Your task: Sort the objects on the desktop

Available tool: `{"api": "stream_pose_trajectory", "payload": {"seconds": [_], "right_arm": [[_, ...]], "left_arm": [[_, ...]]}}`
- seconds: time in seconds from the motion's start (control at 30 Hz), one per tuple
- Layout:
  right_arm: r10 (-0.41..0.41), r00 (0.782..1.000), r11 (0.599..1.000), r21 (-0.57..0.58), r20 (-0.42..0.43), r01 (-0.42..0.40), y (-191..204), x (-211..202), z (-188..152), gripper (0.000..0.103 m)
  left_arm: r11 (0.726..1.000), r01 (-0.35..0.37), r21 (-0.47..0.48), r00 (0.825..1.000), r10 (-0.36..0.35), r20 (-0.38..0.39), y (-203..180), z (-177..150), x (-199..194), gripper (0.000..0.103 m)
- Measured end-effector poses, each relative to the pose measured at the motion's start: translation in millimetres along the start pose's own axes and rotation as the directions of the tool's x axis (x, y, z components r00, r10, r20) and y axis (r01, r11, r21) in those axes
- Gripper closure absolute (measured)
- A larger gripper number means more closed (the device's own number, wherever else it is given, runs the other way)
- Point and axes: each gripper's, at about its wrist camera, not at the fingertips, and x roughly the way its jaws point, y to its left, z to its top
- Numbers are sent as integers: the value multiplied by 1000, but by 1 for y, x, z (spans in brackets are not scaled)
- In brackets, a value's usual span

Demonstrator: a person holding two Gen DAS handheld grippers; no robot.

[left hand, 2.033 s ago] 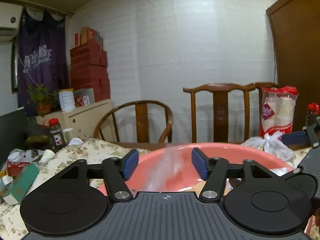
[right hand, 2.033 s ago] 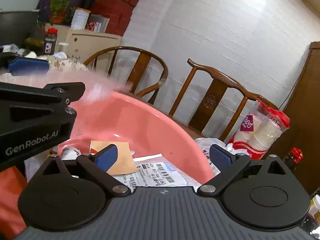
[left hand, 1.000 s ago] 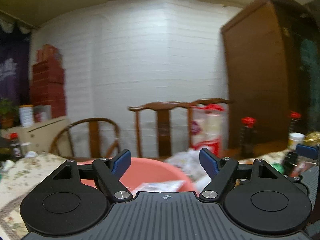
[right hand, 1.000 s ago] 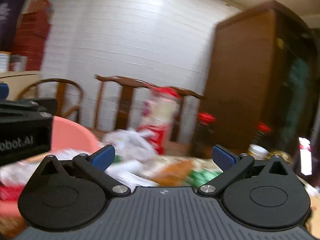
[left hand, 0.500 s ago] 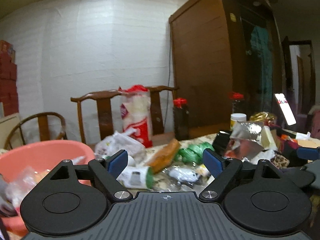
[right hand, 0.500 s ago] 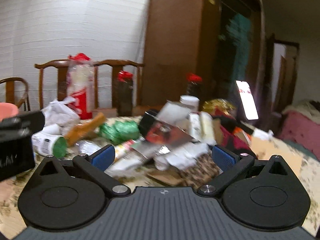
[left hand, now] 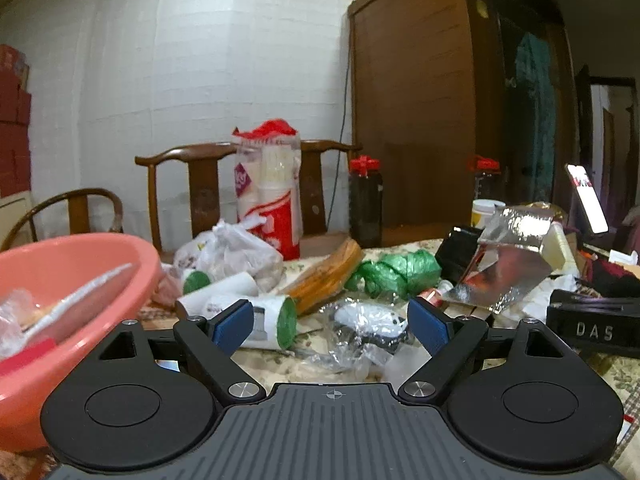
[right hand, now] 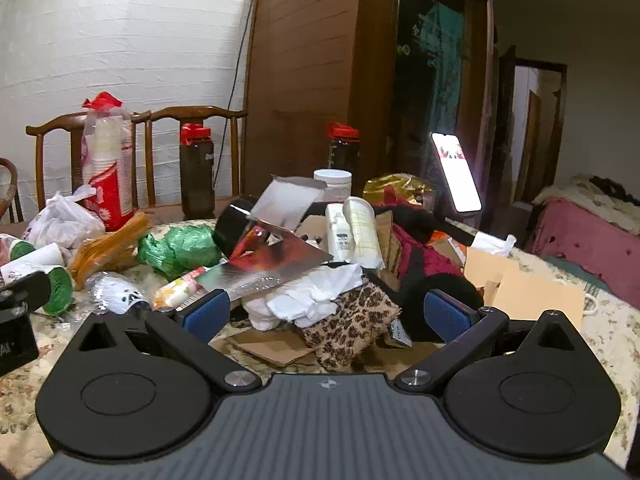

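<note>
Sorting barely begun: pink basin (left hand: 80, 264) holds few items.
Both hand-held grippers, left (left hand: 332, 324) and right (right hand: 326, 312), spread empty; clutter beside basin remains.

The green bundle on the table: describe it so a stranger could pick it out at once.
Start at the pink basin on the cluttered table, then look past the white rolls. The green bundle lies mid-table between a long orange packet and a silver foil box. It is the only crinkled green lump there.

Lived-in home room: carved wooden chairs (left hand: 208, 184) behind cluttered floral-cloth bench (right hand: 608, 304), tall wooden wardrobe (right hand: 320, 80) beside chairs, bed (right hand: 588, 232) right of wardrobe.
</note>
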Motion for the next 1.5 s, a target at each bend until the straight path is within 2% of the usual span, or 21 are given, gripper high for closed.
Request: {"api": "stream_pose_trajectory", "payload": {"seconds": [0.2,0.5,0.67,0.7,0.77,0.83,0.9,1.07,1.1,1.17,1.2,1.27,1.3,1.33,1.5], "right_arm": [[26,1000,1000,-12,-13,-26,-1,12,-10,0],[69,997,998,9,-47,-69,-15,27,-11,2],[111,991,993,33,-70,-109,-21,39,-10,5],[117,990,993,36,-74,-115,-21,41,-11,6],[129,988,991,36,-89,-126,-20,47,-12,12],[147,982,989,36,-115,-144,-19,53,-14,20],[200,970,980,52,-137,-194,-18,57,-17,27],[234,966,972,46,-107,-230,-8,50,-21,34],[237,966,971,49,-102,-234,-8,49,-21,35],[243,965,969,64,-93,-238,-11,46,-19,38],[250,964,967,75,-87,-244,-14,44,-17,43],[269,961,961,88,-63,-263,-19,38,-14,53],[264,963,962,85,-49,-260,-22,34,-13,68],[269,963,961,80,-35,-266,-23,29,-12,74],[288,957,953,104,-19,-284,-33,21,-5,78]], "left_arm": [[996,-9,87,1000,11,-22,-10,-17,4,10],[990,1,140,996,12,-89,-25,-25,29,10],[984,29,176,991,-5,-135,-34,-26,40,10],[984,36,172,990,-12,-140,-34,-26,41,12],[985,57,164,983,-27,-181,-34,-28,48,31],[988,74,137,974,-42,-224,-30,-29,54,66],[992,82,100,968,-55,-245,-24,-29,58,75],[991,79,110,974,-53,-220,-22,-30,50,81],[990,77,116,976,-51,-213,-23,-29,48,87],[990,76,121,979,-50,-200,-23,-28,44,89],[990,76,119,980,-52,-192,-23,-27,42,93],[990,73,123,983,-51,-177,-22,-24,38,95],[990,70,122,984,-49,-169,-23,-23,35,96],[991,70,114,986,-51,-161,-21,-21,32,97],[992,56,110,992,-42,-120,-13,-9,19,101]]}}
